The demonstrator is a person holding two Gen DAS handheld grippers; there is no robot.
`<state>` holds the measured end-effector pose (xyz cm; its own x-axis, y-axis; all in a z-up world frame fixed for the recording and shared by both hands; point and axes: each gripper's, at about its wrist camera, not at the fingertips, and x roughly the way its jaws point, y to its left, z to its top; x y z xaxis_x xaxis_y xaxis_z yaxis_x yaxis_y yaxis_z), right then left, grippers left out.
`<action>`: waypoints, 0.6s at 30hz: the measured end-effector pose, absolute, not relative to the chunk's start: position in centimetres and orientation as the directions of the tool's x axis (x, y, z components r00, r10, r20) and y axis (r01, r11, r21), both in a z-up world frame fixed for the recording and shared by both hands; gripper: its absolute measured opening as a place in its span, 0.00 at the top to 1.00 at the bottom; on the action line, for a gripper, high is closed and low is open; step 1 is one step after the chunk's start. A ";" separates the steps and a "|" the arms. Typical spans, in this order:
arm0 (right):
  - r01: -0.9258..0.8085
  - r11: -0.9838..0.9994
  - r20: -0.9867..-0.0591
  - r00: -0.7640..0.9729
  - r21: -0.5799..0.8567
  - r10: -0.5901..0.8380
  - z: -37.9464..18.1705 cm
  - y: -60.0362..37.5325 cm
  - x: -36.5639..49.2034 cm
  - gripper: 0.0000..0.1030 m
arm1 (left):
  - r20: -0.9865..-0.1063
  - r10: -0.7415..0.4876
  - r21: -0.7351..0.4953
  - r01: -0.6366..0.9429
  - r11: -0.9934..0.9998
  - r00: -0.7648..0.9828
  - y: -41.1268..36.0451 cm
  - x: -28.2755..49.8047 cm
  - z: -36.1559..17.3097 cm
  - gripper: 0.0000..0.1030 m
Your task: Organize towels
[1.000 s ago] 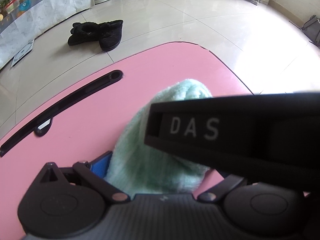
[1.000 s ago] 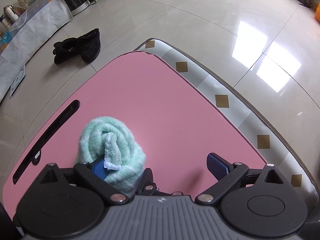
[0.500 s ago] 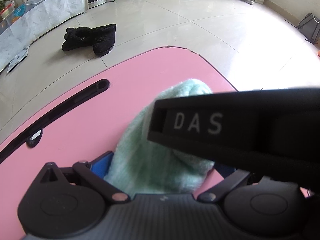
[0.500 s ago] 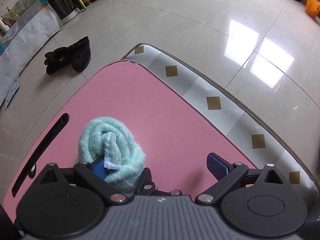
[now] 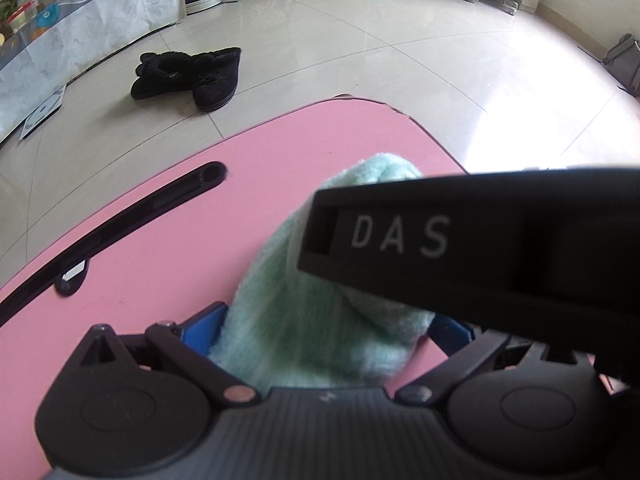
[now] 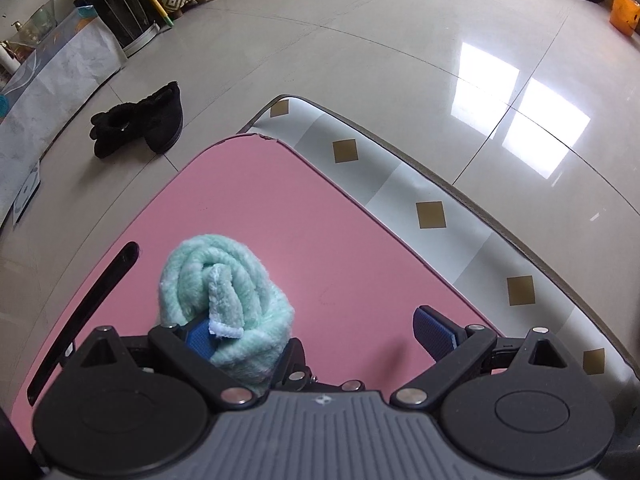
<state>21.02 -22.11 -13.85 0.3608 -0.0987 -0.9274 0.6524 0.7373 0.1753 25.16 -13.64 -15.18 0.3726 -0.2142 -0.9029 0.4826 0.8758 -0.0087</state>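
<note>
both wrist views look steeply down, close above shared pink table (image 5: 140,240)

I see bright daylight; window glare gleams on the floor (image 6: 520,120), fisheye edges bend, and the near towel (image 5: 320,320) looks soft.

The pink counter (image 6: 328,240) is bare in front and to the right of the rolled green towel (image 6: 224,300), so a claw could slide in there. The towel fills the gap in the left claw (image 5: 328,328). A black bar with white letters (image 5: 480,248) crosses right over the towel and blocks the way from above on that side. A long black slot (image 5: 120,224) runs along the counter's left part. Black slippers (image 5: 188,76) sit far off on the floor (image 5: 360,52).
</note>
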 end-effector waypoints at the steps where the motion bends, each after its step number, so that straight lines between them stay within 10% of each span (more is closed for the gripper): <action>1: 0.648 0.741 -0.928 0.361 0.176 -0.095 -13.9 -22.0 21.1 0.06 | -0.904 -0.212 -0.009 0.479 0.878 0.372 -13.5 25.2 -15.1 0.00; 18: 0.588 0.786 -0.933 0.357 0.192 -0.039 -14.1 -18.8 21.6 0.06 | -0.912 -0.184 -0.008 0.432 0.902 0.367 -9.5 24.9 -15.1 0.00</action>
<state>21.60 -18.76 -14.10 0.3570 -0.0389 -0.9333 0.5879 0.7858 0.1921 24.92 -9.54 -15.10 0.3666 -0.1835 -0.9121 0.4324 0.9017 -0.0076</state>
